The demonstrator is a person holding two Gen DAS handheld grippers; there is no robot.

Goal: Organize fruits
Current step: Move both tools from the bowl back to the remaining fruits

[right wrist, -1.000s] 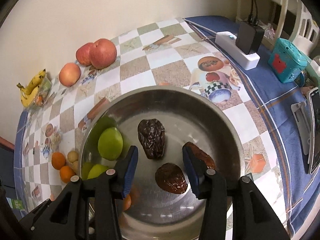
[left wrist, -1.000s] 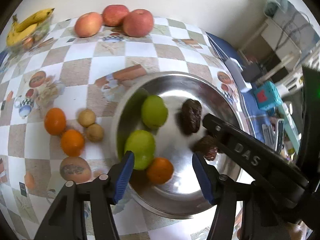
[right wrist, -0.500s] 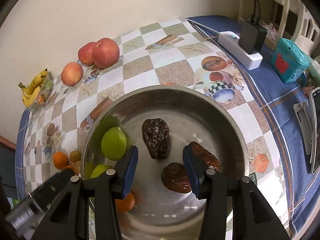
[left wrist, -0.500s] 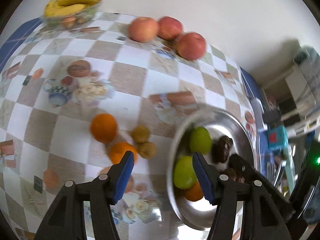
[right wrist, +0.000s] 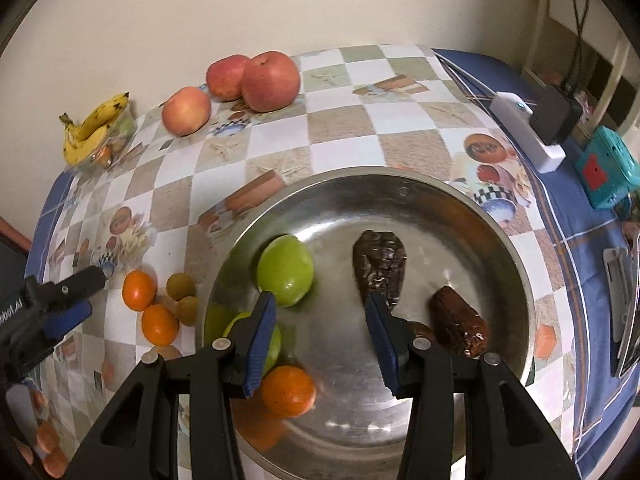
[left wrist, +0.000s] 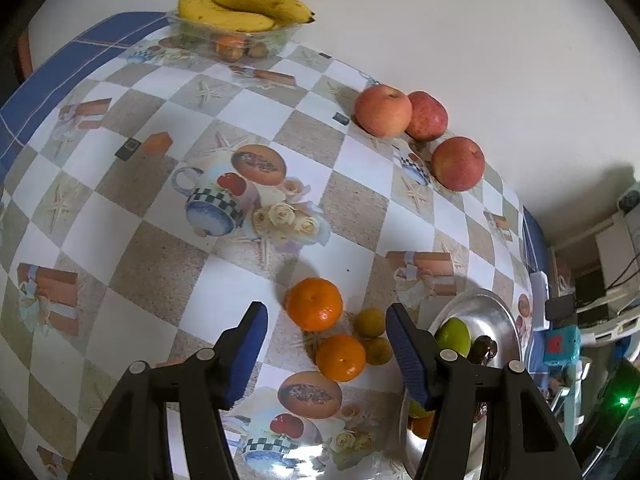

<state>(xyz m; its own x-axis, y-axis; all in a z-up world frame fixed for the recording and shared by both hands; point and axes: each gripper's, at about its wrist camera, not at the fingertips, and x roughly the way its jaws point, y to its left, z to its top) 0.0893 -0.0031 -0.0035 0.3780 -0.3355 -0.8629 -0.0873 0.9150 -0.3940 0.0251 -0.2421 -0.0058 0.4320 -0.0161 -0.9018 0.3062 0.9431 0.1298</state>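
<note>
Both tools, left tool (left wrist: 326, 354) and right tool (right wrist: 320, 338), gape empty; oranges (left wrist: 315, 309) still outside the bowl (right wrist: 516, 264) on the table (left wrist: 160, 264).

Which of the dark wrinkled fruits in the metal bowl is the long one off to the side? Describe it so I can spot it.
Start at the big metal bowl on the checkered tablecloth. Three dark wrinkled fruits lie in its right half. The one you want, the reddish-brown oblong fruit, lies nearest the bowl's right wall, slimmer and redder than the broad black one beside the green fruit.
</note>
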